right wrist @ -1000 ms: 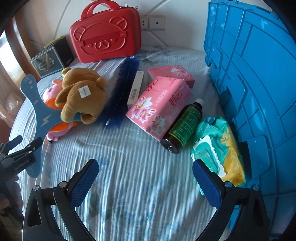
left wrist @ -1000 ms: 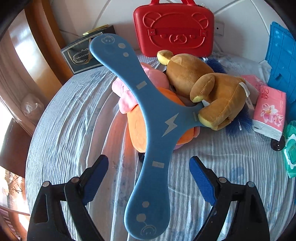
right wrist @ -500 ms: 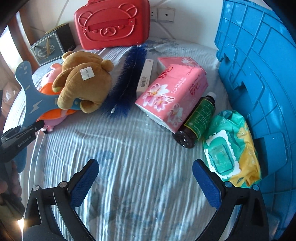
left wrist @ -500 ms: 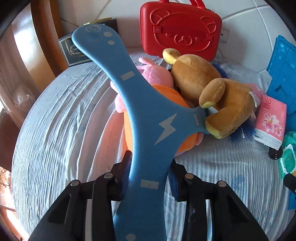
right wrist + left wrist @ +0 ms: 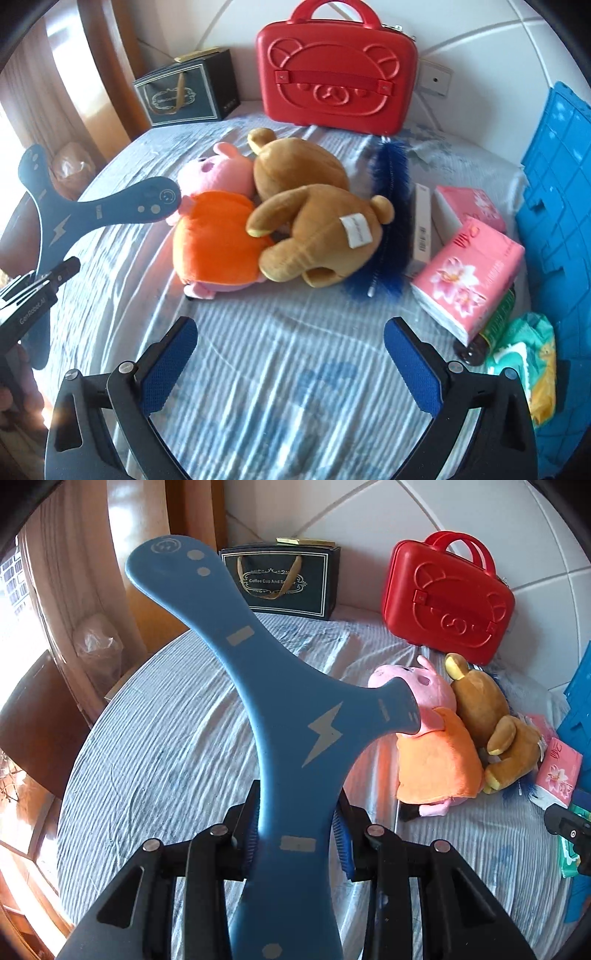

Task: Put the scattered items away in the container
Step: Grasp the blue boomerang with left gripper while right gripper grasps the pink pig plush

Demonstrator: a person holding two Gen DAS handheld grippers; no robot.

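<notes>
We have the left gripper [image 5: 297, 834] clamped on one arm of the flat blue three-armed boomerang with a grey lightning bolt [image 5: 291, 716], held up off the striped pale-blue bedsheet [image 5: 166, 760]. In the right wrist view the boomerang [image 5: 59, 218] sits at far left, one arm tip just beside the pink pig plush in an orange dress [image 5: 218, 236]; we can't tell if they touch. Our right gripper [image 5: 290, 354] is spread wide with nothing between the blue pads, hovering over bare sheet. The brown bear plush [image 5: 314, 218] lies against the pig. Right of it: dark blue bristle brush [image 5: 388, 206], slim white carton [image 5: 423, 225], two pink floral tissue packs [image 5: 469, 273], dark bottle with green label [image 5: 495, 325] partly under the nearer pack, green-yellow wipes pack [image 5: 528, 362]. The blue ribbed plastic crate [image 5: 554, 206] stands at the right edge. Red bear-face case [image 5: 336, 74] and dark gift bag [image 5: 184, 92] sit at the back wall.
</notes>
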